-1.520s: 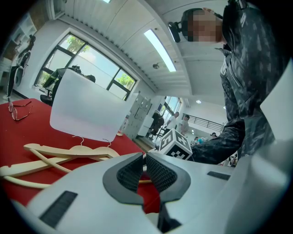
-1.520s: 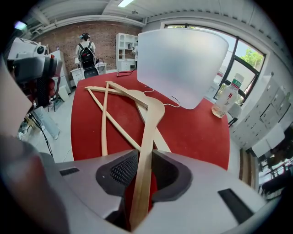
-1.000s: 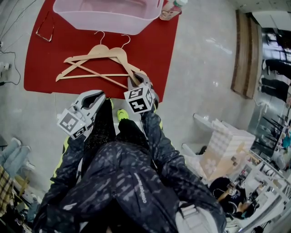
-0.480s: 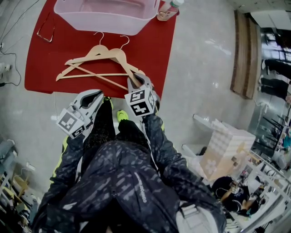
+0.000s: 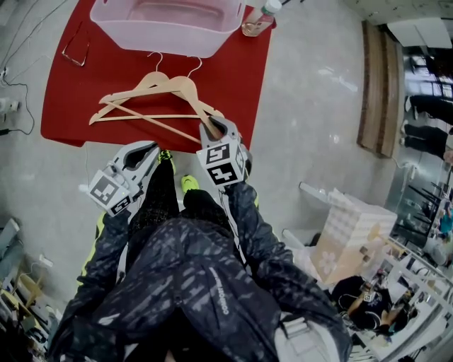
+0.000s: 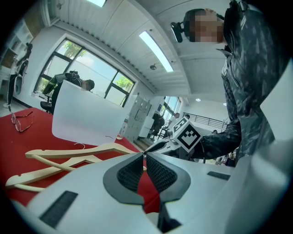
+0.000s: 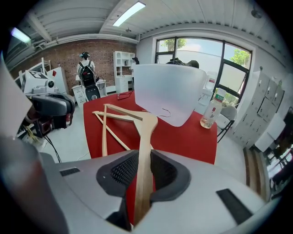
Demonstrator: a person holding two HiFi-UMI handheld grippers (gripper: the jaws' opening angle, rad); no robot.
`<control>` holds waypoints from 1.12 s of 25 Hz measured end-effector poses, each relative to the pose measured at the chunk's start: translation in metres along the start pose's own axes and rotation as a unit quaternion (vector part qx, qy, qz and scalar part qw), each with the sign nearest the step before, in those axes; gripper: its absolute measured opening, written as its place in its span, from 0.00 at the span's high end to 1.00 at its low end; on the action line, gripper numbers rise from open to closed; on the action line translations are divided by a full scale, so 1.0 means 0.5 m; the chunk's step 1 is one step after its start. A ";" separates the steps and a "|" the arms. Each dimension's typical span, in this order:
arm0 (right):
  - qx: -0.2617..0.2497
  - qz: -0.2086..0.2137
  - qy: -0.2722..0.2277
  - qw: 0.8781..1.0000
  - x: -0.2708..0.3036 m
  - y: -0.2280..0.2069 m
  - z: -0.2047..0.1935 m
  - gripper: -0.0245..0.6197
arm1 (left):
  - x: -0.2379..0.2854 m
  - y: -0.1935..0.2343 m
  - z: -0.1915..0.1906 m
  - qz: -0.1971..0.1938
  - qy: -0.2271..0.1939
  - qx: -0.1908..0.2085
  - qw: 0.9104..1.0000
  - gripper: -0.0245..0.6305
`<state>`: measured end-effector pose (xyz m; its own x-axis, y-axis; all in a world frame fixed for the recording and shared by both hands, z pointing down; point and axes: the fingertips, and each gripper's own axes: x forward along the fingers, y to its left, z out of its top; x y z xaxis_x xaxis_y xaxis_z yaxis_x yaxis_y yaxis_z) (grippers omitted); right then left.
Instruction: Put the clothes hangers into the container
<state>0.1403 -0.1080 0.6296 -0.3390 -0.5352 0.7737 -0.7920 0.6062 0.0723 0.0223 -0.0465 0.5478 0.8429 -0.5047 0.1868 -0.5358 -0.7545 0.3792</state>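
Observation:
Two wooden clothes hangers lie crossed on a red mat. My right gripper is shut on the near arm of the upper hanger, whose wood runs up between the pads in the right gripper view. The second hanger lies under it, also in sight as the second hanger. The pink translucent container stands just beyond the hooks. My left gripper hangs left of the right one, off the mat's near edge. It is shut with nothing between its pads.
A plastic bottle stands right of the container. A pair of glasses lies on the mat's left part. Cables run along the floor at left. Boxes and shelving crowd the lower right.
My right gripper has risen slightly with the hanger's arm held in it. The left gripper has stayed where it was.

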 end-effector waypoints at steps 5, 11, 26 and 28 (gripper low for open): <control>0.001 0.001 -0.028 1.000 -0.086 0.010 0.053 0.83 | -0.034 -0.035 0.039 0.009 -0.010 0.007 1.000 0.94; -0.010 -0.003 -0.046 0.999 -0.148 -0.002 0.107 0.83 | -0.043 -0.030 0.067 0.011 -0.022 0.006 1.000 0.94; -0.012 -0.015 -0.065 0.998 -0.268 -0.011 0.210 0.83 | -0.095 0.009 0.138 0.005 -0.032 0.015 0.999 0.94; -0.014 -0.018 -0.069 0.997 -0.279 -0.012 0.227 0.83 | -0.100 0.011 0.147 0.005 -0.034 0.015 0.999 0.94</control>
<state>0.1349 -0.1036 0.4498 -0.3784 -0.6325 0.6758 -0.7911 0.6001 0.1186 -0.0263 -0.0562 0.4741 0.8323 -0.5394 0.1273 -0.5465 -0.7605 0.3506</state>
